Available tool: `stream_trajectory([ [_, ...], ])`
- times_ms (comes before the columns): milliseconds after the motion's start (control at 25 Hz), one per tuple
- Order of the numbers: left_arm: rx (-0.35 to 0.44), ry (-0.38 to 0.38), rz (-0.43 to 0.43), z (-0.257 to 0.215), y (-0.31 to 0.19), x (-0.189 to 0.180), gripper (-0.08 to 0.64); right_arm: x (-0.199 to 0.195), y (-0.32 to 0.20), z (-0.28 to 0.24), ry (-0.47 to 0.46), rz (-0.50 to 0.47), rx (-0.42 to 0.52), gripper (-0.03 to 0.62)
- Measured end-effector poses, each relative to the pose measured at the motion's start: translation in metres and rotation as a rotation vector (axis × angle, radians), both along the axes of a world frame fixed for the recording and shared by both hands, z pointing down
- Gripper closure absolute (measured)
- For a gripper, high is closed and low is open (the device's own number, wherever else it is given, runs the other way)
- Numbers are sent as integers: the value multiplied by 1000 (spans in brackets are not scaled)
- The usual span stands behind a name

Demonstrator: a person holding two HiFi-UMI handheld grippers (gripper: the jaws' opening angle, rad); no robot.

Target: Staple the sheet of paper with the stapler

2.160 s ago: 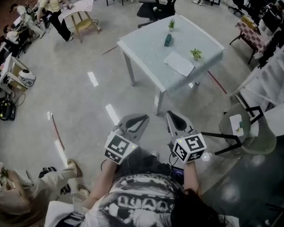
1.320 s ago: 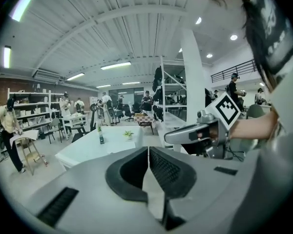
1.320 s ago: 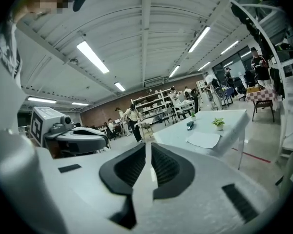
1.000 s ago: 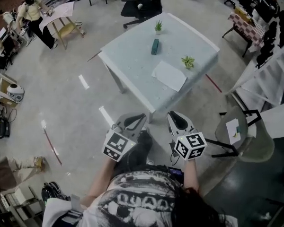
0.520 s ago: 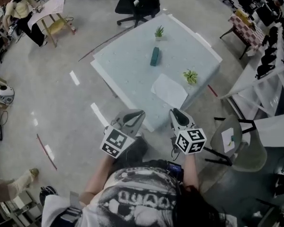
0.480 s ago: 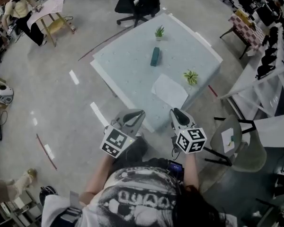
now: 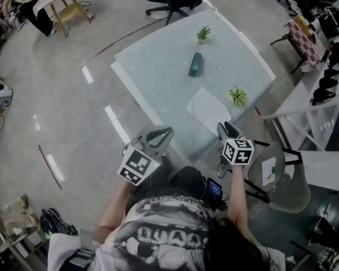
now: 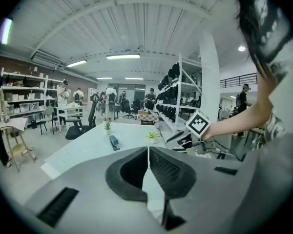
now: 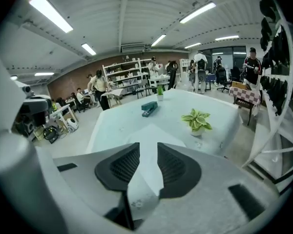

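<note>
The left gripper [image 7: 163, 132] is closed on nothing; the right gripper [image 7: 225, 127], just opened, is empty. The stapler [image 7: 195, 64] is seen around twelve o'clock from the sheet of paper [image 7: 209, 109].

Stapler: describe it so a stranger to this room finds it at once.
On the pale square table in the middle of the floor, look between the small potted plant at the far edge and the flat white sheet of paper. The dark teal stapler lies there: the only dark, oblong block, its neighbours being leafy or flat and white.
</note>
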State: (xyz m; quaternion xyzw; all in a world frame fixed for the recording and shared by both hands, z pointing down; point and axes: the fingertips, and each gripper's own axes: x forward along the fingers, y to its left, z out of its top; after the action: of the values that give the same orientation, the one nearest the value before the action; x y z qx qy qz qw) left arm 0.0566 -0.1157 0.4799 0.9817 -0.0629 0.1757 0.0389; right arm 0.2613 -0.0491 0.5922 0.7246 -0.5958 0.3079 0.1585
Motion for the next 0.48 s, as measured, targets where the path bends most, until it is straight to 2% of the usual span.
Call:
stream_trajectory([
  [240,-14,-41,-47,9,-6,-1,553,62,-11,42,57,-22,-144,469],
  [480,1,-71,-142,1,-11,15,554,93,-18,81,-6,-87,-272,419],
])
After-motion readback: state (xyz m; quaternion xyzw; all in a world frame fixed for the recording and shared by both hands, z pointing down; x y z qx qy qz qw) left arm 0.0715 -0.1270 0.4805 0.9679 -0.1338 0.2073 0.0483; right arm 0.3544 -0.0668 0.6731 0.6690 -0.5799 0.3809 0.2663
